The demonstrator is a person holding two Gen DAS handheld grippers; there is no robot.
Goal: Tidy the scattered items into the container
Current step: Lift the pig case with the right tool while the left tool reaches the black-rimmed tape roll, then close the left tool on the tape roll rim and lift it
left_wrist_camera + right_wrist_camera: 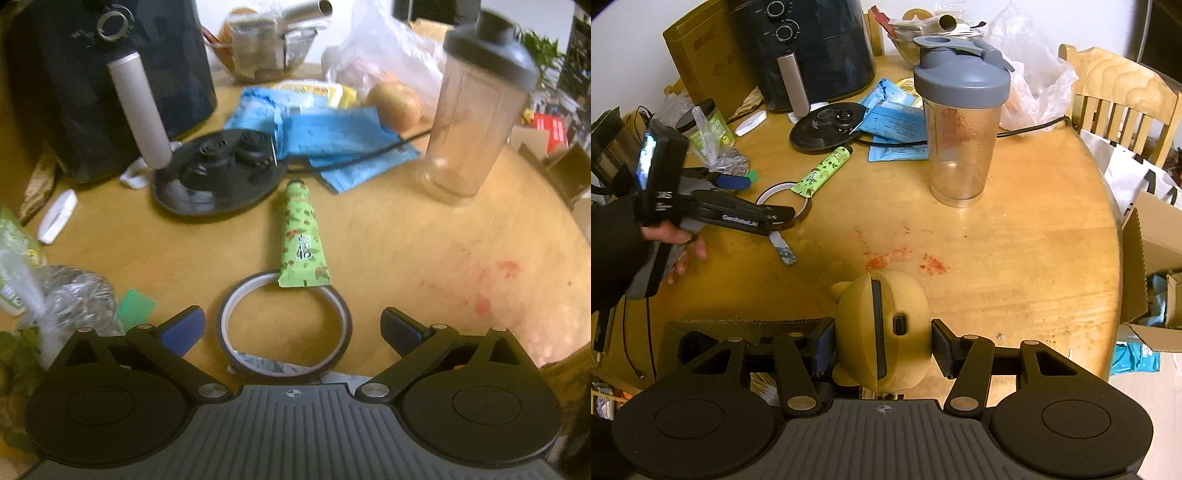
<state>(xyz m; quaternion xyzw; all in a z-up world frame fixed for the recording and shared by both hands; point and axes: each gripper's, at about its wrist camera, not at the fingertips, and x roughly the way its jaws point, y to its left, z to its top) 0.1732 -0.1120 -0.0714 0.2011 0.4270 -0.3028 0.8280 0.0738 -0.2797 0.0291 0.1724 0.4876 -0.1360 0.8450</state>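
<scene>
My right gripper is shut on a yellow animal-shaped case with a port on its side. It hangs at the table's near edge, just beyond the rim of a cardboard box that lies under the gripper. My left gripper is open, low over the wooden table. A roll of tape lies flat between its fingers without touching them. A green printed tube rests with its flat end on the roll's far rim. In the right wrist view a hand holds the left gripper over the tape roll, beside the tube.
A clear shaker bottle with a grey lid stands at the right. A black air fryer, a black round base, blue pouches and an apple crowd the back. Bags and a jar lie left. A chair and an open carton stand off the table's right.
</scene>
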